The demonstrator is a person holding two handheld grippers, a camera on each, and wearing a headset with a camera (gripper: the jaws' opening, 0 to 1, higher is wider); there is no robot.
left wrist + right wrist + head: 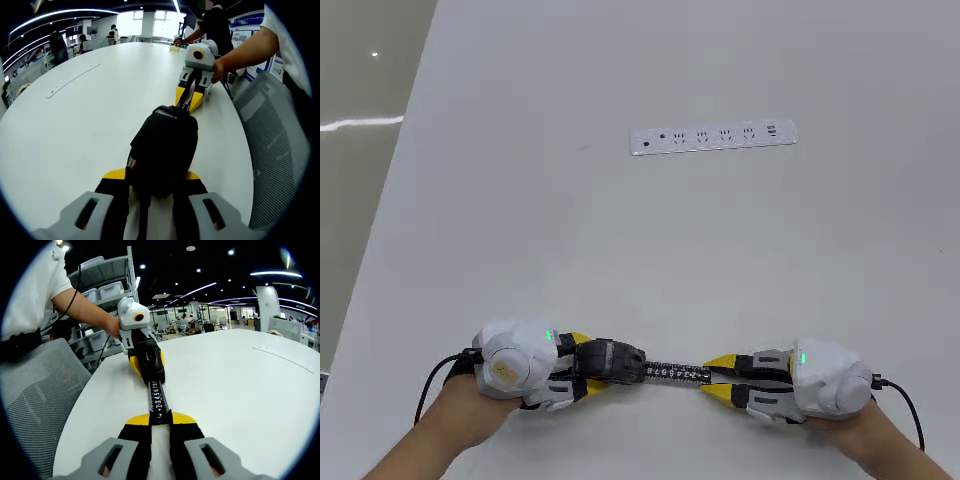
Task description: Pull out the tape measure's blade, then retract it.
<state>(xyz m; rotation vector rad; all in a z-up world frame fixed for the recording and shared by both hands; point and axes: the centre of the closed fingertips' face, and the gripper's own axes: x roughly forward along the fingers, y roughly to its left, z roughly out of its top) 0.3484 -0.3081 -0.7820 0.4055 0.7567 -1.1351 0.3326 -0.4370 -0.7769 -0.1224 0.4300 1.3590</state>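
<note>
Left hand-held gripper (154, 176) clamps boxy case (162, 145) — right (160, 418), blade (156, 394).

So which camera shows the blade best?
The right gripper view: the blade runs from its jaws to the case, numbers legible. Head view shows a small strip; in the left gripper view the case mostly hides it.

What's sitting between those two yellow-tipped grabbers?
The tape measure, clamped in the left gripper, and its numbered blade, running to the right gripper, which pinches its end. The head view shows this.
</note>
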